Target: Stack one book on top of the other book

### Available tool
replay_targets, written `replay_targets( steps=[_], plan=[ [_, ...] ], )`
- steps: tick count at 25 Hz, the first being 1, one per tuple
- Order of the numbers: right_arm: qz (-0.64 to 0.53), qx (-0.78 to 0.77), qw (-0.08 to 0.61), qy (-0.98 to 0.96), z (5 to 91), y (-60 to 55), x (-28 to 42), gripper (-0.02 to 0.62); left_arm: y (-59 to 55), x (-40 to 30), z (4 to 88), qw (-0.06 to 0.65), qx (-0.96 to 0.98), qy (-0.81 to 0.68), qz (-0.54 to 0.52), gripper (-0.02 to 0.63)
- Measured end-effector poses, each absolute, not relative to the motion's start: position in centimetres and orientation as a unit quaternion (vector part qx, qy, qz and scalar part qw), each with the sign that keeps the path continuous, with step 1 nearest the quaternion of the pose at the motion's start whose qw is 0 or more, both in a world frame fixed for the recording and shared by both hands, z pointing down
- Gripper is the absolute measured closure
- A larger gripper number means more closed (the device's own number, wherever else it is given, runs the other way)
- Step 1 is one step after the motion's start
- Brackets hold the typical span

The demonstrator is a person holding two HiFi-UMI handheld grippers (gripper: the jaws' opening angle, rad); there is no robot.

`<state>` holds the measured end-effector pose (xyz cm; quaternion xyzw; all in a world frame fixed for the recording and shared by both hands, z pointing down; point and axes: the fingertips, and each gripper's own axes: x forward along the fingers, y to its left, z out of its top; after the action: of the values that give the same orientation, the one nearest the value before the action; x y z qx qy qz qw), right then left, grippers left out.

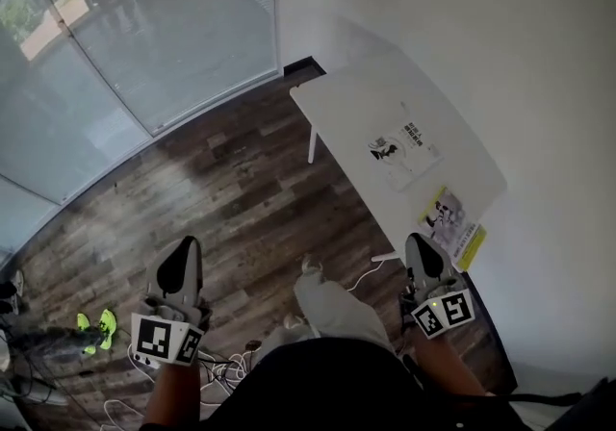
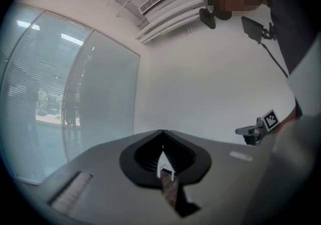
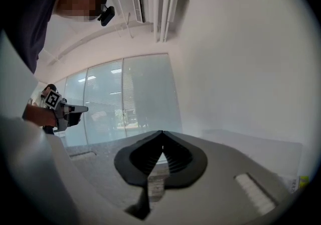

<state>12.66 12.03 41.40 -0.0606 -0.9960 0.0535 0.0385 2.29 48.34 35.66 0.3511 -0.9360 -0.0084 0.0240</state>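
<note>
Two books lie apart on the white table (image 1: 356,97) in the head view: a white one with black print (image 1: 404,145) near the middle and a yellow-and-white one (image 1: 454,227) at the near end. My right gripper (image 1: 420,244) hovers level just in front of the yellow book, its jaws shut and empty (image 3: 161,133). Over the wooden floor, well left of the table, my left gripper (image 1: 183,246) is also shut with nothing in it (image 2: 161,132). Each gripper view shows the other gripper off to the side.
A glass wall (image 1: 144,25) runs along the far left, a white wall (image 1: 500,25) behind the table. Cables (image 1: 226,371) and a pair of green shoes (image 1: 96,328) lie on the wooden floor (image 1: 250,198). White table legs (image 1: 312,142) stand under the table.
</note>
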Motion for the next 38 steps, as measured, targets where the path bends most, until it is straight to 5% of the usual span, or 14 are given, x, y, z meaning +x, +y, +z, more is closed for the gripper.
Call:
replay_targets(
  steps=[21,38],
  plan=[
    [0.095,0.008,-0.007,-0.995,42.3,-1.8,-3.6,0.592,30.8,-18.9,30.6,0.015,0.434,-0.899,0.051,0.603],
    [0.090,0.205,0.005,-0.975,42.9,-9.3,-0.1,0.592,14.5,-27.7,31.5,0.016,0.597,-0.802,0.037,0.603]
  ],
)
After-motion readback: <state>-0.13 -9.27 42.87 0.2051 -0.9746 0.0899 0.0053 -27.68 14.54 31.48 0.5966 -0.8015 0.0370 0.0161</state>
